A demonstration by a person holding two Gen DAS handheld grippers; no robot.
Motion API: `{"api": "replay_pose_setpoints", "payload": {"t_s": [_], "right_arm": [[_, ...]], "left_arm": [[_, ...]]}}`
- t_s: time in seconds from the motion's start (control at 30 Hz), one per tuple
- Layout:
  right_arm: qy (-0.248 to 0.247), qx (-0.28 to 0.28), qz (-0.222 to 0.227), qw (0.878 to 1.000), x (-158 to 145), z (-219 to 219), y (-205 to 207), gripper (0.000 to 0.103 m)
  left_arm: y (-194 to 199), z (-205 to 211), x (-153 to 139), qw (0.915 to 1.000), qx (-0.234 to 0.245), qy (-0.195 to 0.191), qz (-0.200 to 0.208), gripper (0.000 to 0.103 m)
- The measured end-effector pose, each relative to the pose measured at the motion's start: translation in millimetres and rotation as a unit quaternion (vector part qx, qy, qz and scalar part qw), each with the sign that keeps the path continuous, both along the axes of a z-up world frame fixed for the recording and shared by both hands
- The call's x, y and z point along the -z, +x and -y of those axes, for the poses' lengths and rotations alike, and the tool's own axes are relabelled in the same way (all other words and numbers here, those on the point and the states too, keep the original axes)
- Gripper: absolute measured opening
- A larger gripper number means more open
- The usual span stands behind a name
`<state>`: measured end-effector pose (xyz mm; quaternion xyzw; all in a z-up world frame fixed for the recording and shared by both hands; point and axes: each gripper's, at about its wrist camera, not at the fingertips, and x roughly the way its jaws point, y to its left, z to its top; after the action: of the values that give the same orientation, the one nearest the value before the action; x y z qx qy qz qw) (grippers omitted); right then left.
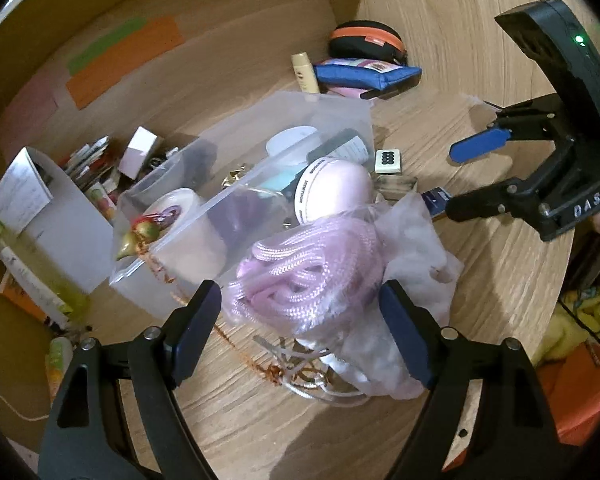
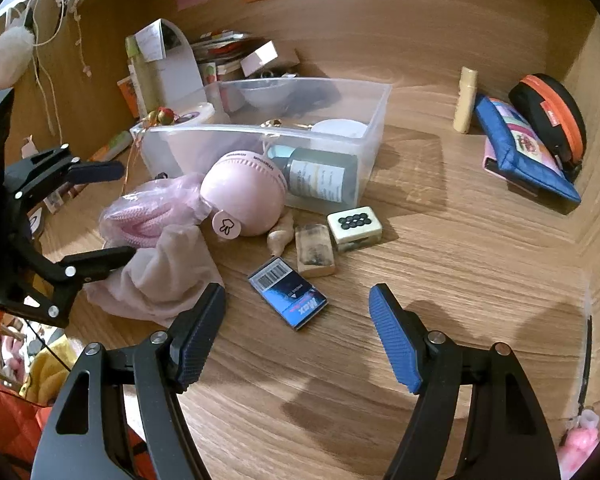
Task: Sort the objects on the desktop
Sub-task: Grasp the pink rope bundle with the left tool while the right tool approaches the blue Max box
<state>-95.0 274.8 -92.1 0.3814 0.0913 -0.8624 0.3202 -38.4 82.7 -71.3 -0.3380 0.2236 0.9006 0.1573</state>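
Note:
My left gripper [image 1: 300,304] stands open astride a bagged coil of pink rope [image 1: 308,272], which lies on a pale pink cloth [image 1: 416,240] by the clear plastic bin [image 1: 236,196]. In the right wrist view its pads sit either side of the rope [image 2: 140,216]; the upper pad stands off it. My right gripper [image 2: 298,300] is open just above the desk, with a small dark blue box [image 2: 288,292] lying in front of its gap. A pink ball-shaped gadget [image 2: 244,192], a mahjong tile [image 2: 354,224] and a clear-topped block [image 2: 314,252] lie close by.
The bin [image 2: 260,148] holds a dark bottle, a white jar and small items. A blue pouch [image 2: 524,148], a black and orange case [image 2: 548,112] and a cream tube [image 2: 466,100] sit at the far right. Books and a white holder [image 2: 176,64] crowd the back left.

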Motion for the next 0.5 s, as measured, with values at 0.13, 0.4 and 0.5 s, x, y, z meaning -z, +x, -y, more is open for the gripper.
{"api": "replay_pose_setpoints", "payload": {"t_s": [0.13, 0.4, 0.5], "right_arm": [[0.011, -0.008, 0.005, 1.0, 5.1, 5.7, -2.4, 0.071], [0.025, -0.016, 0.015, 0.999, 10.4, 11.8, -7.6, 0.07], [0.023, -0.015, 0.02, 0.999, 9.6, 11.7, -9.4, 0.07]], "left_arm": [[-7.7, 3.7, -1.4, 0.9998, 0.004, 0.018, 0.01, 0.083], [-12.6, 16.7, -15.4, 0.9994, -0.002, 0.033, -0.013, 0.083], [-16.8, 23.9, -25.0, 0.9985, -0.017, 0.043, -0.03, 0.083]]}}
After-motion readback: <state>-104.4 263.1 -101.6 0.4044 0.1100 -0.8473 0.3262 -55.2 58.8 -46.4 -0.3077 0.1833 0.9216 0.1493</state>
